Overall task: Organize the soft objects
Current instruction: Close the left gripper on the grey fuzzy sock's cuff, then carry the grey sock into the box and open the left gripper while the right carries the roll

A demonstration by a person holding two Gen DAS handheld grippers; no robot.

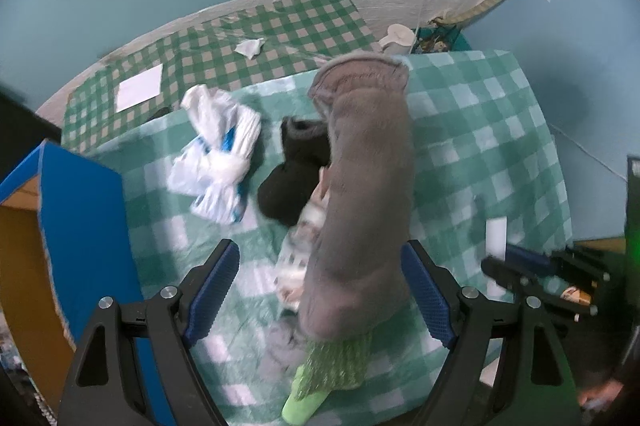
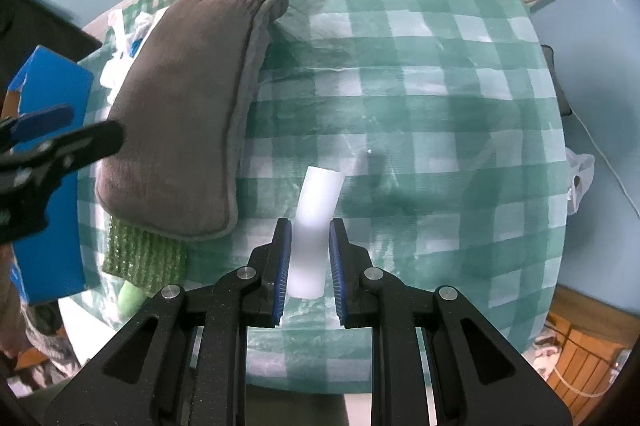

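Observation:
A long grey plush pad [image 1: 364, 193] lies on the green checked blanket [image 1: 480, 129], over a green knitted piece [image 1: 340, 366] and a patterned cloth [image 1: 298, 262]. My left gripper [image 1: 320, 290] is open and straddles the pad's near end. A black sock [image 1: 292, 177] and a white and blue plastic bag [image 1: 220, 165] lie left of the pad. In the right wrist view my right gripper [image 2: 309, 258] is shut on a white foam tube [image 2: 314, 218] above the blanket [image 2: 440, 105]. The grey pad [image 2: 188, 113] lies to its left.
A blue box [image 1: 76, 226] stands at the left edge of the blanket; it also shows in the right wrist view [image 2: 48, 145]. Behind are a darker green checked cloth [image 1: 248, 41] with a white paper [image 1: 140, 89], and a white cup [image 1: 396, 37].

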